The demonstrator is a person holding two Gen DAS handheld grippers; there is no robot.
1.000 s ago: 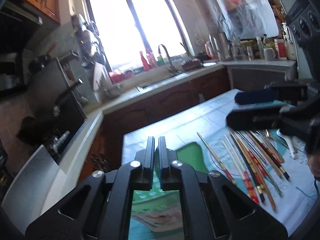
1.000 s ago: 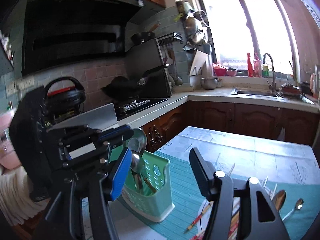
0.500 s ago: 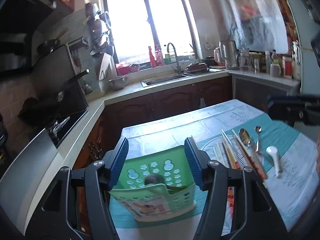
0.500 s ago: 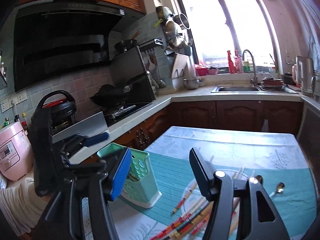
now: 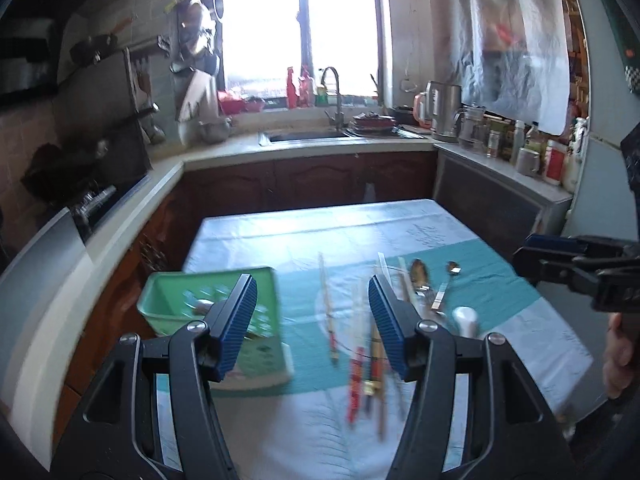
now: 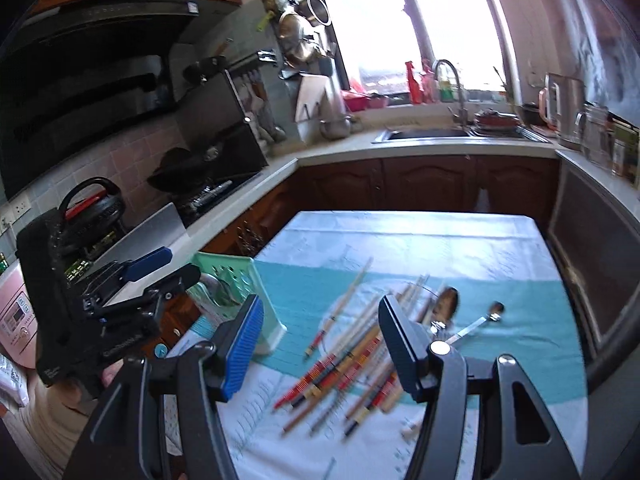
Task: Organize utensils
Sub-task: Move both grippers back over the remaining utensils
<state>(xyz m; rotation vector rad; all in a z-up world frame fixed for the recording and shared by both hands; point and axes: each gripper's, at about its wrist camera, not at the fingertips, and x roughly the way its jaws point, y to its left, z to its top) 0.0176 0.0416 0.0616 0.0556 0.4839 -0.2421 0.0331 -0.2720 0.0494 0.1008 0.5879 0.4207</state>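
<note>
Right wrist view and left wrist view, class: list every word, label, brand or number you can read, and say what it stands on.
No text reads for certain.
Left claw, body: pale lettering, too blurred.
Green basket, front label: blurred.
Pink cooker, panel: too small.
Tablecloth, print: too blurred.
Red-labelled jar on the counter: too small.
</note>
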